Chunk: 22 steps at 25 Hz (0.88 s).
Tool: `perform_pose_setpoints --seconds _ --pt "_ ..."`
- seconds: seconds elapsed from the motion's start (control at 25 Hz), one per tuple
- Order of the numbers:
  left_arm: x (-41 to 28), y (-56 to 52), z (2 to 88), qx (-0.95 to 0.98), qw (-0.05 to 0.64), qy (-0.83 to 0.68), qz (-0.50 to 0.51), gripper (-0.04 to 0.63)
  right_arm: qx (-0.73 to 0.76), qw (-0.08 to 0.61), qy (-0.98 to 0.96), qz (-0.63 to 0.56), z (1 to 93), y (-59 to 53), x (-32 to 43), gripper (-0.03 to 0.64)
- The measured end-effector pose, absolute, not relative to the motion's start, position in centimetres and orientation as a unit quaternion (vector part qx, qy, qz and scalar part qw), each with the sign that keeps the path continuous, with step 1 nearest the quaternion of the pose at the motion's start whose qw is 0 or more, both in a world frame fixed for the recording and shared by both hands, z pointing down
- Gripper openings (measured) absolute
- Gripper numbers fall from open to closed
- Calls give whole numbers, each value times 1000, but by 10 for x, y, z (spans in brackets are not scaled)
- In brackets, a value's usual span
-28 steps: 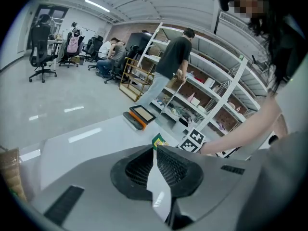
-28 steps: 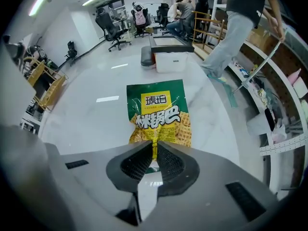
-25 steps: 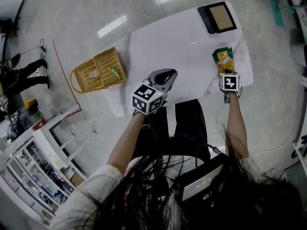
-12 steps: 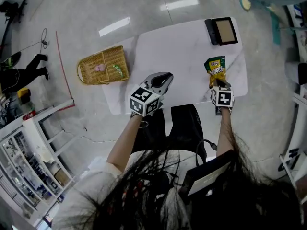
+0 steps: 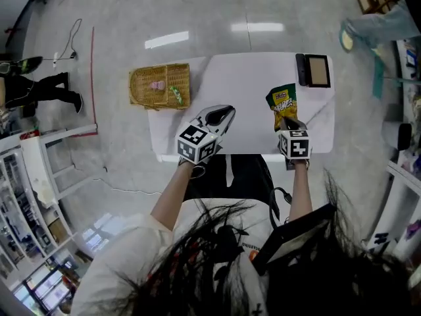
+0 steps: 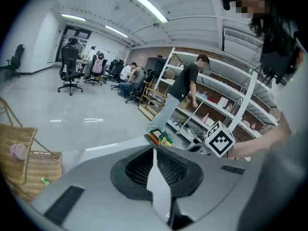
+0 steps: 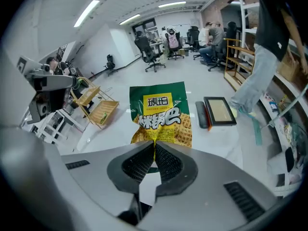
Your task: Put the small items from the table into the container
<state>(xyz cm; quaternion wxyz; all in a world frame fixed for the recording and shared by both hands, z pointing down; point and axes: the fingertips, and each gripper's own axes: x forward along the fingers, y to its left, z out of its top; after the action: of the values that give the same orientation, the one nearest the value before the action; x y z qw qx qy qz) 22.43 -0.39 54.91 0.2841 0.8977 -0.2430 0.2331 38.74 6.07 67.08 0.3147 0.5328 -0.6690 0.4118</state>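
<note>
Right gripper (image 7: 154, 150) pinched shut on the lower seam of the snack packet (image 7: 161, 117), which a second ago lay near the table's (image 5: 243, 78) right edge and is now lifted clear. Left gripper (image 5: 223, 114) closed, empty. Carry to the basket (image 5: 161, 86) at the left edge remains.

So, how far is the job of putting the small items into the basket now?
Done: a pink item and a green item lie in the wicker basket. In hand: the right gripper is shut on the snack bag, over the table; the left gripper is shut, empty. Left: the bag must go into the basket. A black device lies on the table; whether it counts is unclear.
</note>
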Motion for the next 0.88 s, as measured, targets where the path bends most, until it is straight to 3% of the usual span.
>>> perform_pose_setpoints --seconds 0.88 --pt "3 -5 518 848 309 -390 182 15 384 356 -794 310 571 -18 148 23"
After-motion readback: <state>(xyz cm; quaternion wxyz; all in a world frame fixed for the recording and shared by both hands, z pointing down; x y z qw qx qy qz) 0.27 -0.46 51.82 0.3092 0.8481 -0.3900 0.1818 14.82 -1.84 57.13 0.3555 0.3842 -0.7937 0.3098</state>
